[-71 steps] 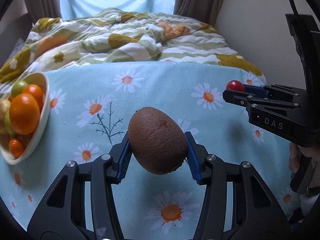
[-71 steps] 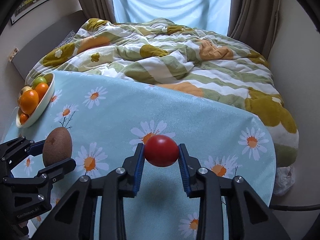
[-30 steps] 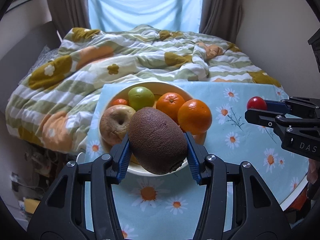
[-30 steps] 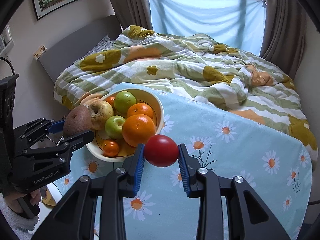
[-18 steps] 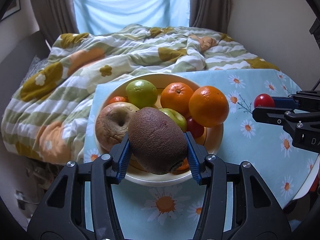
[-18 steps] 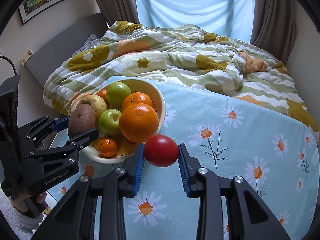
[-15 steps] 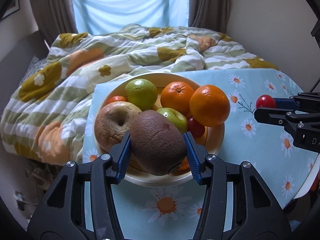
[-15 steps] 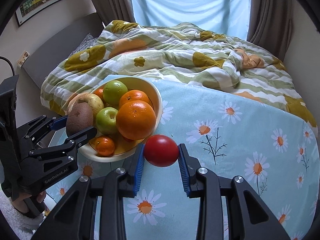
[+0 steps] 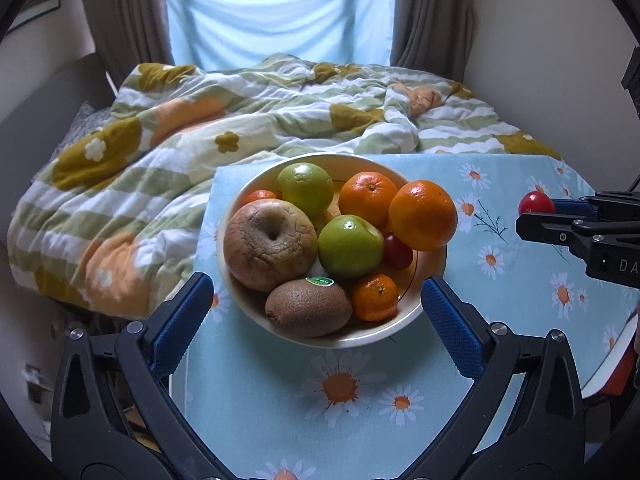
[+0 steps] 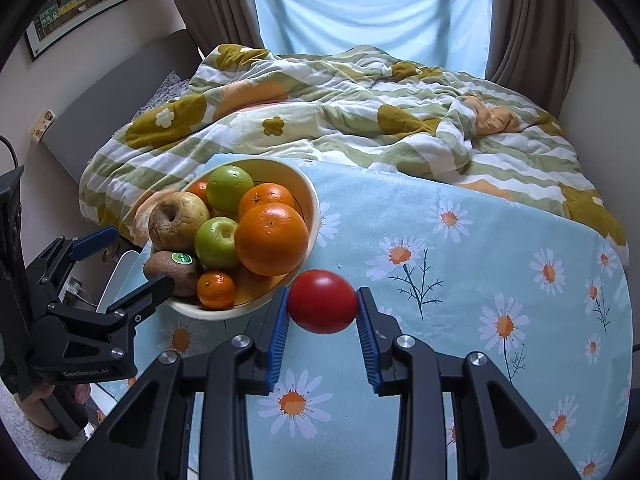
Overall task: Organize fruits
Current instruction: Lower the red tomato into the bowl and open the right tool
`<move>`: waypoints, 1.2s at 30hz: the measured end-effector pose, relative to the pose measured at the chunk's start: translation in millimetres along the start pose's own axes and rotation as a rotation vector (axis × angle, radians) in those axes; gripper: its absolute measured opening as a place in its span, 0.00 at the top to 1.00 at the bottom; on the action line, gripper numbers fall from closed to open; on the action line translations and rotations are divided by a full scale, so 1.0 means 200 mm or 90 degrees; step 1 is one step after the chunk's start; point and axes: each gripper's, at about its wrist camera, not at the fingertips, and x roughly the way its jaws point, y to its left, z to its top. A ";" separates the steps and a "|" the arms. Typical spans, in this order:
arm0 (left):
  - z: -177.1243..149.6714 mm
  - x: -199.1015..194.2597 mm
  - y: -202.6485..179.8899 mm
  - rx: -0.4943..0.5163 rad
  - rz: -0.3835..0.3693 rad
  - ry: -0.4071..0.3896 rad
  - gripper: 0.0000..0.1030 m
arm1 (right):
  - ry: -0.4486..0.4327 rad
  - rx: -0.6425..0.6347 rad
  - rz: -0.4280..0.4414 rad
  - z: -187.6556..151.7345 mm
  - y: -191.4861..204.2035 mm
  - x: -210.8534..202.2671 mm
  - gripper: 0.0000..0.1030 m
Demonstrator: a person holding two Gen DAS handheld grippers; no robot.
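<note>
Left gripper (image 9: 316,300) seen spread to full width over the near rim of the bowl (image 9: 434,270), jaws having just opened, blue pads (image 9: 182,322) standing clear on either side and gripping nothing. Kiwi (image 9: 309,307) released, lying on its side at the front of the bowl with a green sticker on top, touching the wrinkled brown apple (image 9: 270,245) behind it and the small mandarin (image 9: 375,297) at its right. Farther back in the bowl: a green apple (image 9: 350,246) at centre, a green citrus (image 9: 306,190) at the far side, a second mandarin (image 9: 368,199) beside it, a large orange (image 9: 423,220) perched at the right rim, a small red fruit (image 9: 397,251) tucked under that orange. Bowl placed at the left end of the desk (image 9: 500,280), on a pale blue cloth printed with daisies. Right gripper (image 10: 322,307) clenched on a red tomato (image 10: 322,301), held just above the cloth, near the right front edge of the bowl but apart from it. Same tomato visible in the left wrist view at far right, between black fingers. Bed with a striped, flowered quilt (image 10: 360,108) lying beyond the desk, blue curtain (image 10: 368,16) over the window behind it, framed picture (image 10: 84,4) on the wall at upper left in the right wrist view. Part of a person's hand (image 10: 38,400) glimpsed under the left gripper's handle at the lower left of that view.
</note>
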 end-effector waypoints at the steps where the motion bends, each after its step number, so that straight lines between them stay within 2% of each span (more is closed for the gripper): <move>1: 0.00 -0.02 0.00 -0.004 0.004 0.002 0.00 | -0.001 -0.006 0.003 0.01 0.01 -0.01 0.70; 11: -0.07 -0.18 0.05 -0.026 0.046 0.013 0.00 | 0.011 -0.041 0.056 0.05 0.13 -0.01 0.70; 20: -0.17 -0.23 0.15 -0.064 0.065 0.030 0.00 | 0.034 -0.062 0.074 0.03 0.29 0.15 0.70; 30: -0.26 -0.15 0.21 -0.077 0.038 0.046 0.00 | 0.025 -0.048 0.028 -0.01 0.36 0.29 0.70; 34: -0.27 -0.10 0.21 -0.072 0.028 0.056 0.00 | 0.019 -0.023 0.038 -0.01 0.35 0.31 0.70; 36: -0.27 -0.10 0.20 -0.068 0.023 0.057 0.00 | 0.017 -0.015 0.043 -0.01 0.34 0.30 0.62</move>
